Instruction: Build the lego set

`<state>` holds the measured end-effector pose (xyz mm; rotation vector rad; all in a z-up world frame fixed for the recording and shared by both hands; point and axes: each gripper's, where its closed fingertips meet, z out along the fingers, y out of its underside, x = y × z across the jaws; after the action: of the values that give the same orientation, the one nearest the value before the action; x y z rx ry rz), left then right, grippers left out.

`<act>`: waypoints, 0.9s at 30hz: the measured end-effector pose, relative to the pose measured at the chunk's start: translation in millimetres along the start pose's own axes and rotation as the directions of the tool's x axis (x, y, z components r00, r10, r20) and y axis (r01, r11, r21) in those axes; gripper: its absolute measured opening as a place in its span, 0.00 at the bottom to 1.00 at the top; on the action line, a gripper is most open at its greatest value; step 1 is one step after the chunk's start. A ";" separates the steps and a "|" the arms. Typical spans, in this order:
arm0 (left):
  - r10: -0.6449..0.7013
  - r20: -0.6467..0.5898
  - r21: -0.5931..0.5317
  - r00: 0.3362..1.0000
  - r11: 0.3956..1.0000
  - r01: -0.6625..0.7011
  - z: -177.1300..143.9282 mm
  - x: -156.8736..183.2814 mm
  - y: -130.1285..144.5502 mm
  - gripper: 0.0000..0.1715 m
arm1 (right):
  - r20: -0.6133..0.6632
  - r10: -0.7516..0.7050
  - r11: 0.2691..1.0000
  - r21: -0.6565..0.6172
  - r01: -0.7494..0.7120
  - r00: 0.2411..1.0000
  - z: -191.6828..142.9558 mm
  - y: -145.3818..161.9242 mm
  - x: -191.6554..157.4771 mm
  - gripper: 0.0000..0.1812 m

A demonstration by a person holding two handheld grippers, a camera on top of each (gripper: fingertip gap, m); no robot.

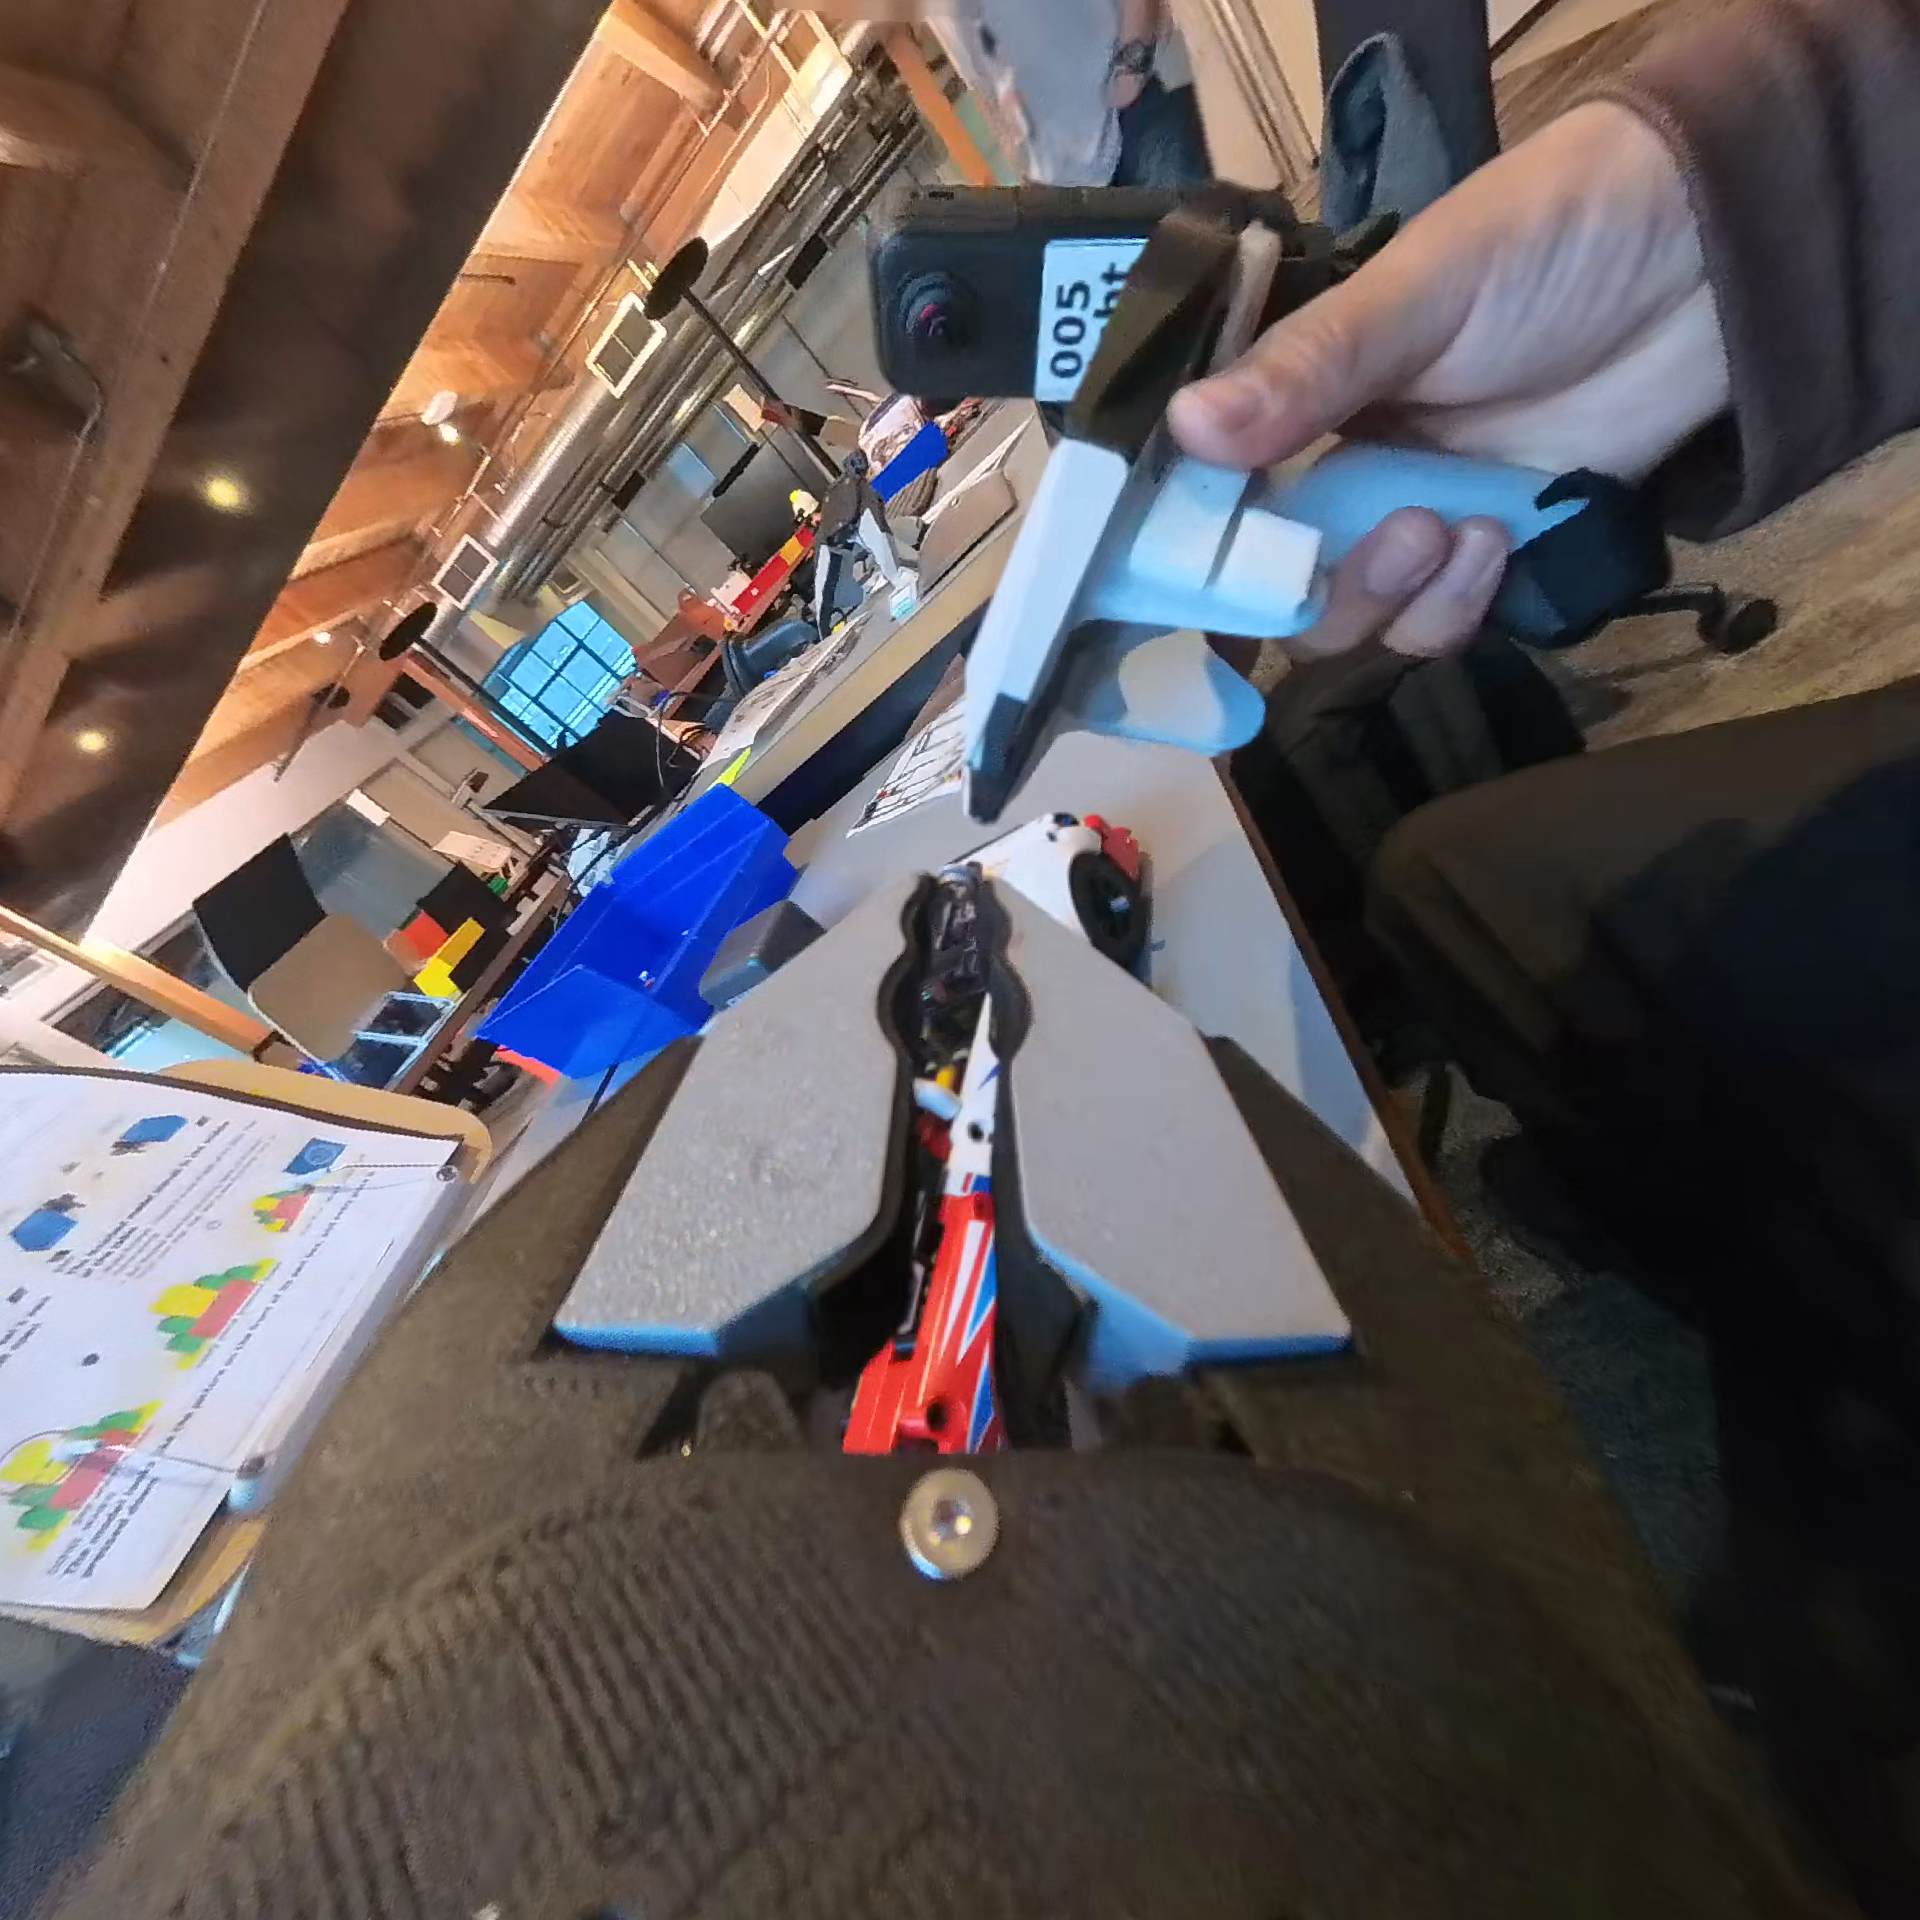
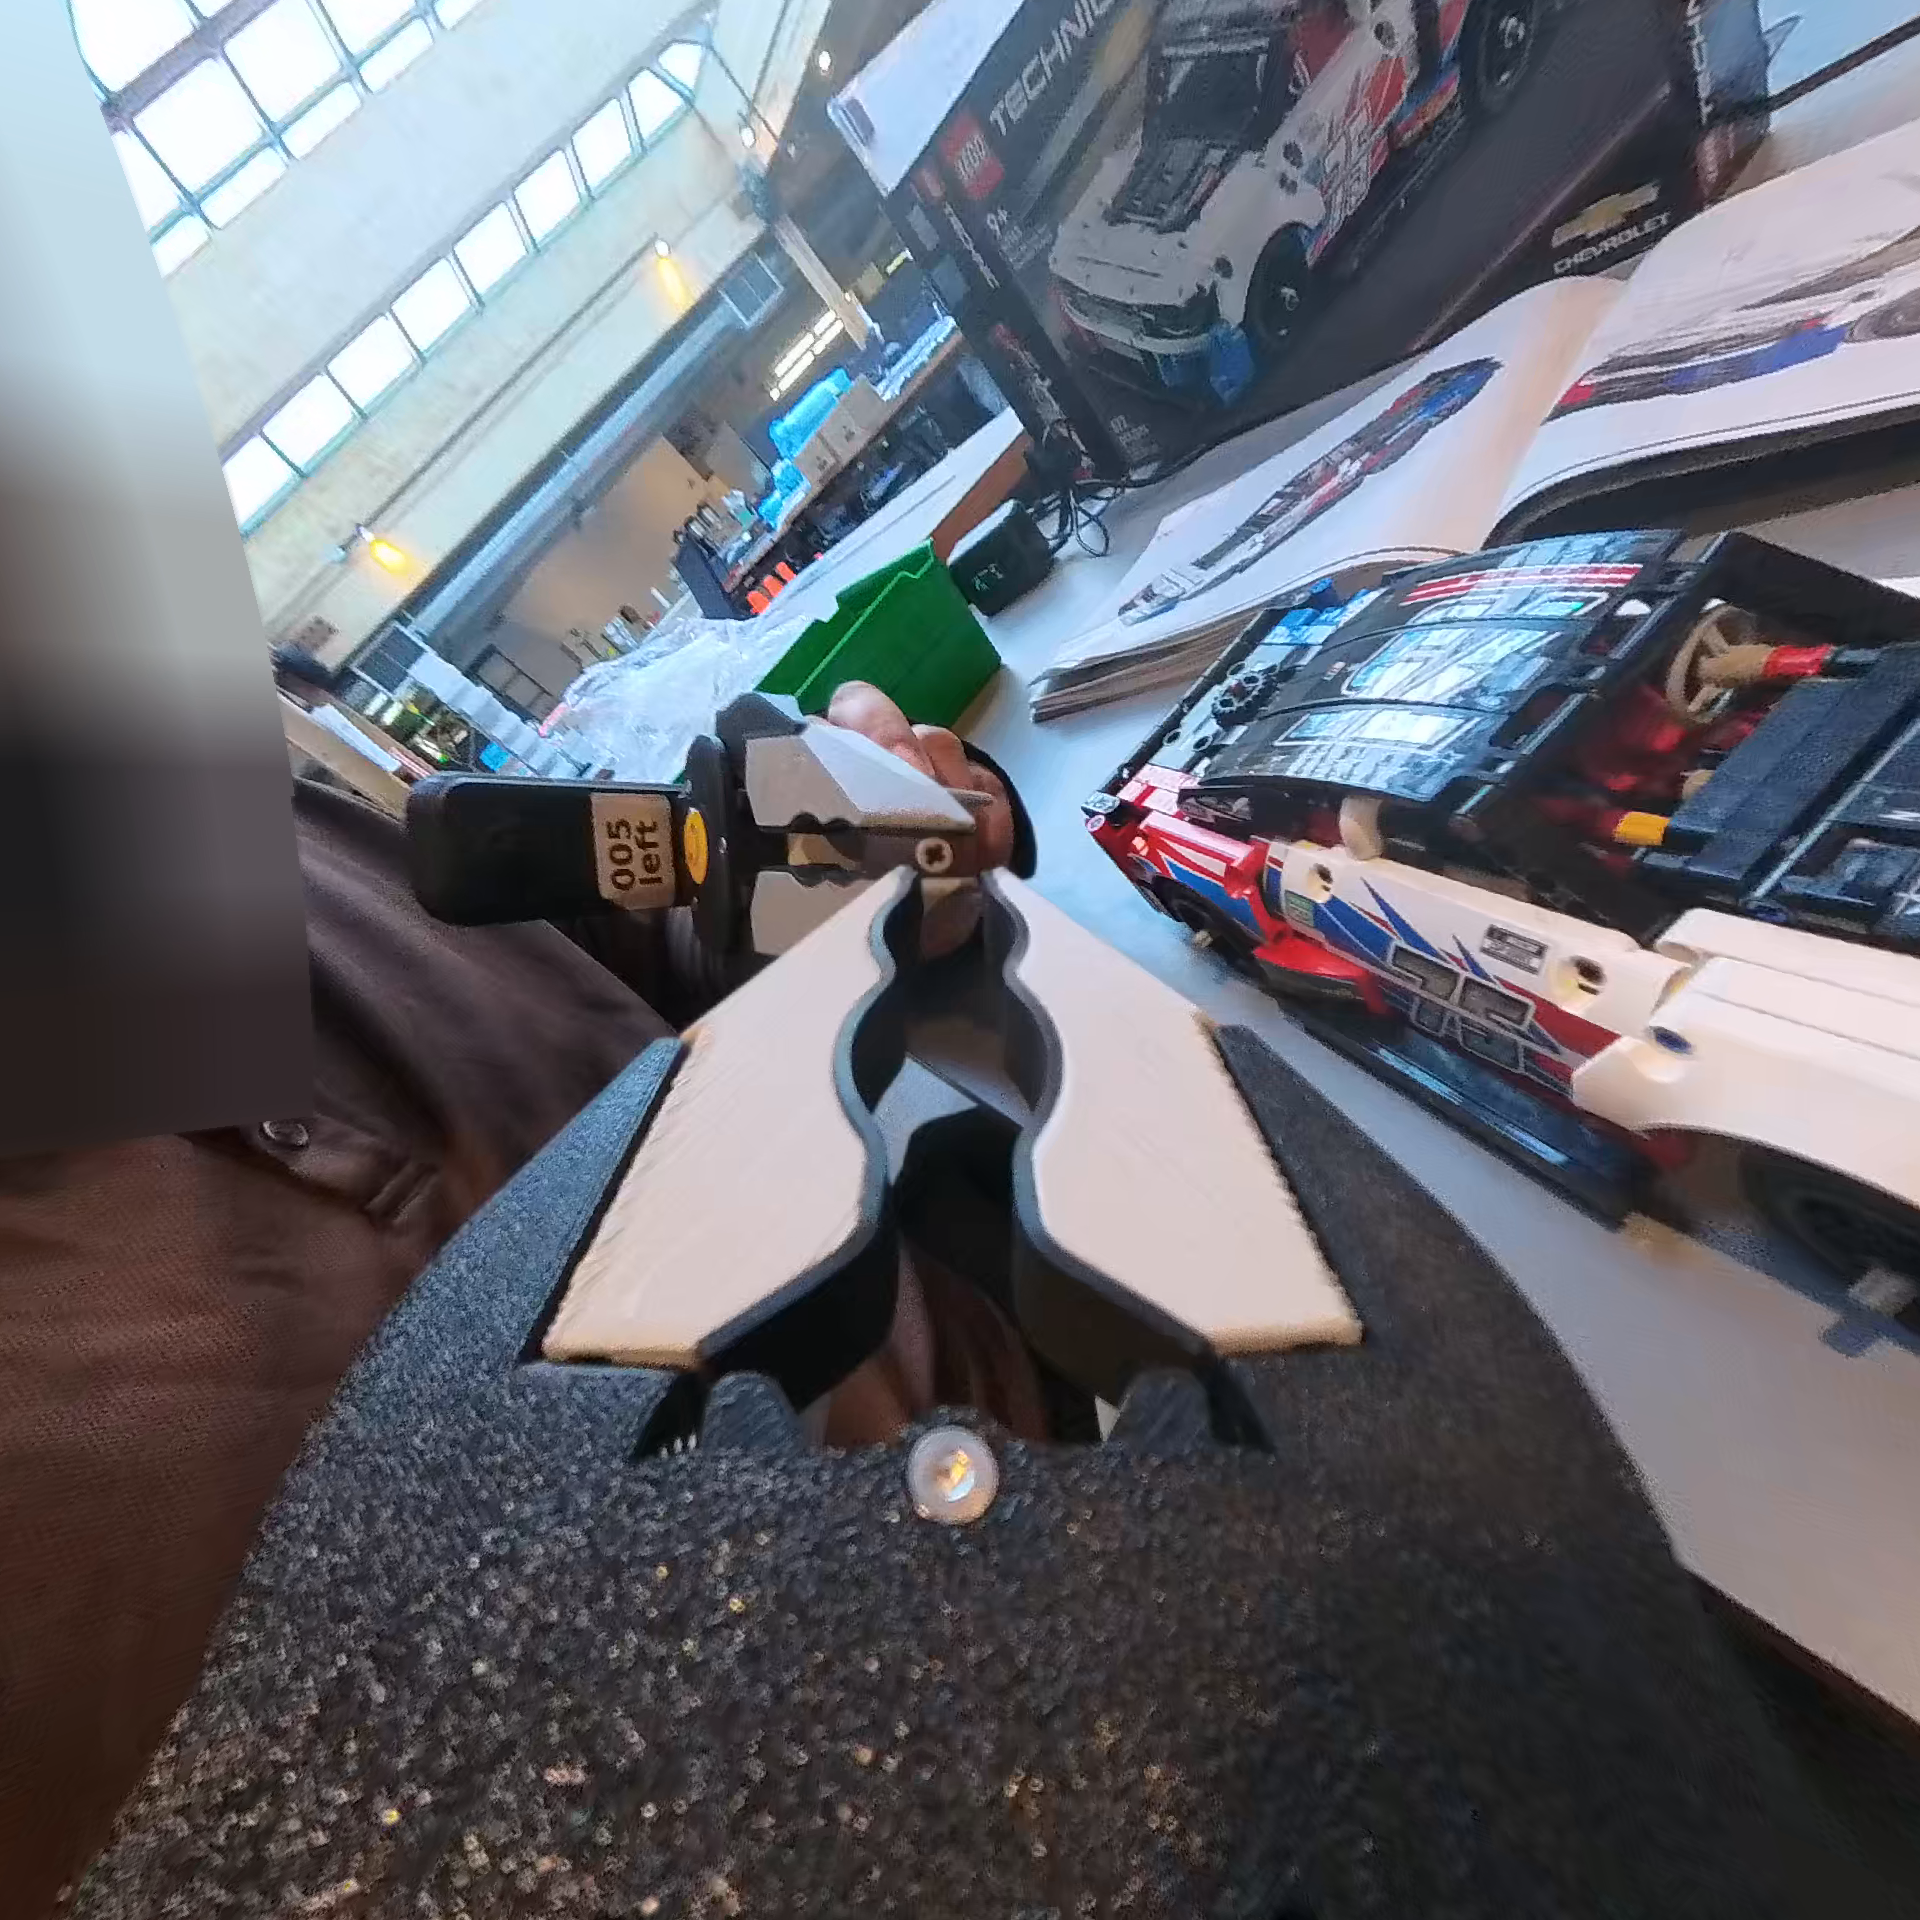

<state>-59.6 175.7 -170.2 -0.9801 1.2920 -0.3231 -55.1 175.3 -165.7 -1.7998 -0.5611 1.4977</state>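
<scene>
While both grippers are up off the surface (image 2: 1351, 1507), I'd say I'm between steps on the car (image 2: 1558, 935), which lies on its side just right of my right gripper (image 2: 951, 883) and looks mostly built: white, red and blue body panels on, black roof on, the inside visible through a gap.

In the right wrist view the right gripper's fingers are nearly together at the tips with nothing between them. The left gripper (image 1: 961, 894) also looks nearly closed; through its gap I see red and white car parts, but I honestly can't tell whether it's pinching something or the car is just behind it. From the right wrist view the left one seems to carry a small grey bit at its tip, too small to be sure.

The open instruction book (image 2: 1351, 499) and the set's box (image 2: 1299, 187) are behind the car.

My guess for the next move: check the book, then bring the left gripper down to the car, with the right one steadying the body.
</scene>
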 end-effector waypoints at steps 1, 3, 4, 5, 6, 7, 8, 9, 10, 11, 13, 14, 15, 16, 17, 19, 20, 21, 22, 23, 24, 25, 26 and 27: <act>0.001 -0.008 0.005 1.000 1.000 -0.001 -0.2 1.4 -0.5 0.02 | 0.008 0.005 1.000 0.006 -0.005 1.000 0.1 -0.9 -2.0 0.03; 0.007 -0.008 0.006 1.000 1.000 -0.007 -0.1 1.4 -0.7 0.03 | 0.015 0.012 1.000 -0.011 -0.012 1.000 2.7 1.6 -4.0 0.04; 0.014 -0.005 0.010 1.000 1.000 -0.014 -0.3 1.1 -1.5 0.02 | 0.009 0.018 0.999 -0.028 -0.018 1.000 4.9 4.5 -3.1 0.04; 0.023 -0.010 0.016 1.000 1.000 -0.023 -0.4 1.9 -2.6 0.02 | 0.010 0.023 0.999 -0.043 -0.022 1.000 7.4 7.2 -3.1 0.04; 0.033 -0.014 0.020 0.999 0.999 -0.033 -0.4 3.3 -3.5 0.02 | 0.019 0.024 0.999 -0.048 -0.024 1.000 9.9 8.6 -4.4 0.04; 0.046 -0.017 0.023 0.999 0.999 -0.045 -0.2 4.7 -3.7 0.02 | 0.024 0.026 0.998 -0.052 -0.024 0.999 12.3 9.5 -5.5 0.04; 0.055 -0.016 0.023 0.998 0.998 -0.054 -0.1 5.1 -3.3 0.02 | 0.022 0.024 0.998 -0.054 -0.023 0.999 13.9 9.8 -5.4 0.04; 0.059 -0.013 0.025 0.998 0.998 -0.059 -0.4 4.5 -3.1 0.02 | 0.017 0.020 0.998 -0.051 -0.019 1.000 14.2 9.2 -4.7 0.03; 0.060 -0.015 0.032 0.998 0.998 -0.060 -0.9 4.2 -3.7 0.02 | 0.015 0.019 0.998 -0.053 -0.019 1.000 14.1 9.3 -4.1 0.01; 0.062 -0.014 0.037 0.998 0.997 -0.061 -1.5 3.7 -4.6 0.02 | 0.013 0.020 0.998 -0.055 -0.019 1.000 14.2 9.6 -3.7 0.00; 0.084 -0.012 0.034 0.996 0.996 -0.083 -1.5 4.6 -4.5 0.02 | 0.013 0.021 0.998 -0.057 -0.020 1.000 14.5 10.1 -4.1 0.01; 0.097 -0.009 0.031 0.995 0.995 -0.097 -1.3 5.3 -3.9 0.02 | 0.007 0.021 0.998 -0.062 -0.021 1.000 14.6 10.8 -3.4 0.01; 0.104 -0.009 0.033 0.994 0.994 -0.104 -1.3 6.0 -4.0 0.02 | 0.003 0.022 0.997 -0.068 -0.022 1.000 14.7 11.7 -2.6 0.03; 0.108 -0.012 0.034 0.994 0.994 -0.108 -1.4 6.7 -4.2 0.02 | 0.004 0.023 0.997 -0.073 -0.023 1.000 14.6 12.5 -2.6 0.03; 0.112 -0.011 0.034 0.994 0.993 -0.112 -1.4 6.9 -4.4 0.02 | 0.001 0.027 0.997 -0.074 -0.026 1.000 14.3 12.9 -2.1 0.04; 0.119 -0.008 0.034 0.993 0.992 -0.118 -1.1 7.4 -5.0 0.02 | -0.001 0.029 0.997 -0.076 -0.029 1.000 13.4 13.4 -1.6 0.05; 0.121 -0.006 0.033 0.993 0.992 -0.120 -1.0 7.5 -5.2 0.02 | -0.007 0.030 0.996 -0.079 -0.031 1.000 12.6 14.0 -0.5 0.06; 0.118 -0.006 0.031 0.993 0.993 -0.118 -1.1 7.2 -5.1 0.02 | -0.023 0.025 0.996 -0.087 -0.027 0.999 10.5 15.4 2.6 0.06; 0.113 -0.006 0.024 0.994 0.993 -0.113 -1.1 6.4 -4.2 0.02 | -0.062 0.003 0.995 -0.095 -0.009 0.998 6.1 16.7 9.9 0.06; 0.109 -0.011 0.013 0.994 0.994 -0.109 -1.1 6.2 -2.4 0.02 | -0.136 -0.036 0.994 -0.108 0.021 0.990 -1.9 18.3 23.4 0.04; 0.105 -0.027 0.006 0.994 0.995 -0.105 -1.3 8.4 -0.5 0.02 | -0.228 -0.089 0.989 -0.138 0.058 0.970 -13.8 20.4 40.0 0.02; 0.099 -0.059 0.000 0.993 0.995 -0.099 -1.8 13.7 1.6 0.02 | -0.323 -0.161 0.977 -0.185 0.104 0.933 -28.8 22.4 57.8 0.01; 0.098 -0.085 -0.010 0.992 0.995 -0.099 -1.9 19.0 4.4 0.02 | -0.431 -0.249 0.956 -0.255 0.147 0.867 -47.7 25.1 79.3 0.00; 0.107 -0.105 -0.019 0.989 0.994 -0.110 -1.7 24.3 7.2 0.02 | -0.526 -0.332 0.926 -0.339 0.165 0.783 -68.1 28.8 100.0 0.00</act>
<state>-56.2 162.2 -191.5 -0.9196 1.4418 -0.2773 30.6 211.8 -248.2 -2.1626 -0.6845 0.6488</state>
